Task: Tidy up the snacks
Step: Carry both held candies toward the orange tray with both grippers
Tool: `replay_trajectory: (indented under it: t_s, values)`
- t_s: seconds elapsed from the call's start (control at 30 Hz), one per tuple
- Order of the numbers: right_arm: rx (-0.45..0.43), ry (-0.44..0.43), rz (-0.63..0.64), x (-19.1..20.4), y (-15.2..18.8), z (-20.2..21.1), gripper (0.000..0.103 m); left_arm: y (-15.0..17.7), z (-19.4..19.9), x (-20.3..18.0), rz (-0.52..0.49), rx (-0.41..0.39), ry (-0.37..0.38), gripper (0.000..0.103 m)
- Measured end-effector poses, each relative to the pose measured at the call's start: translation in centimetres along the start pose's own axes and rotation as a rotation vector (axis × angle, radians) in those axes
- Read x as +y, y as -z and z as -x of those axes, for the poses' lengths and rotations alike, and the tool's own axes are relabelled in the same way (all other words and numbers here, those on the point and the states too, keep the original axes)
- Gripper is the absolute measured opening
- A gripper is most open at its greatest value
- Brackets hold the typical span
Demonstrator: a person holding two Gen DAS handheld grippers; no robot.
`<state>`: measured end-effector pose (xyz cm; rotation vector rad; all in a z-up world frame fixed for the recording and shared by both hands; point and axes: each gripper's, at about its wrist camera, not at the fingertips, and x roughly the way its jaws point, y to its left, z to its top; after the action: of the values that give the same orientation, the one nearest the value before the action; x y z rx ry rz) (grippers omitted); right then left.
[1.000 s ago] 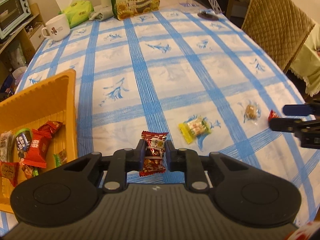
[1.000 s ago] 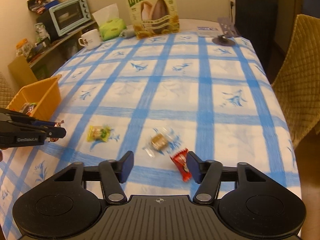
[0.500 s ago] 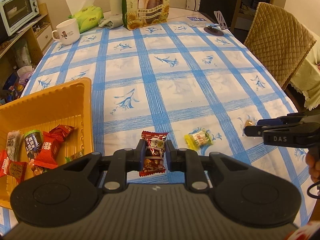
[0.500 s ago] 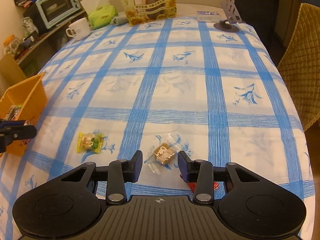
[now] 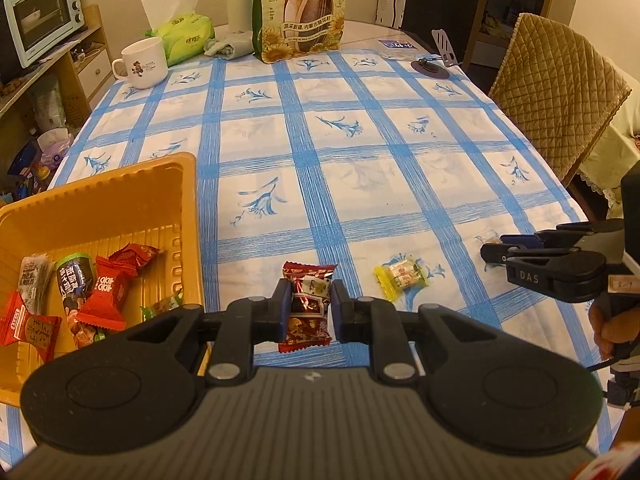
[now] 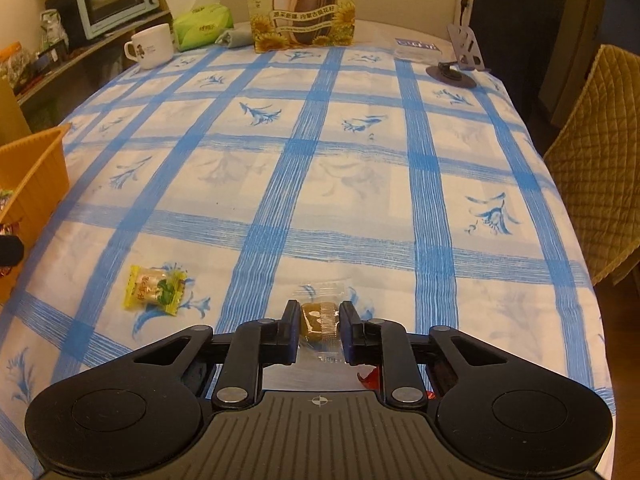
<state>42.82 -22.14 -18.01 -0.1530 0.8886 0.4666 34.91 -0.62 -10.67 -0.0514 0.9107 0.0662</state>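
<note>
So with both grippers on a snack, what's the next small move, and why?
Probably finish the right gripper: its jaws are closing with the brown candy between them, on the table. Then lift. The left gripper already grips a red packet, with the orange tray beside it.

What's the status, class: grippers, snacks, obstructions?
Left gripper clamps dark red snack. Right gripper closing around brown candy. Yellow candy loose. Nothing obstructing.

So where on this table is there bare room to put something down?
The whole middle of the checked tablecloth is bare, from the sunflower seed bag and mug down to the loose snacks. It is crowded near the front: the orange tray holds snacks, and the yellow candy lies between both grippers.
</note>
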Motion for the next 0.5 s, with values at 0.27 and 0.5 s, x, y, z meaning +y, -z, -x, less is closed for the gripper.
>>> replay_trajectory:
  t_s: [0.27,0.5]
  values:
    - [-0.001,0.000,0.024,0.6,-0.2,0.4,0.021,0.1,1.0,-0.1,0.003,-0.018,0.002,0.018]
    - [-0.039,-0.069,0.006,1.4,-0.8,3.5,0.021,0.4,2.8,0.0,0.020,-0.048,0.021,0.018]
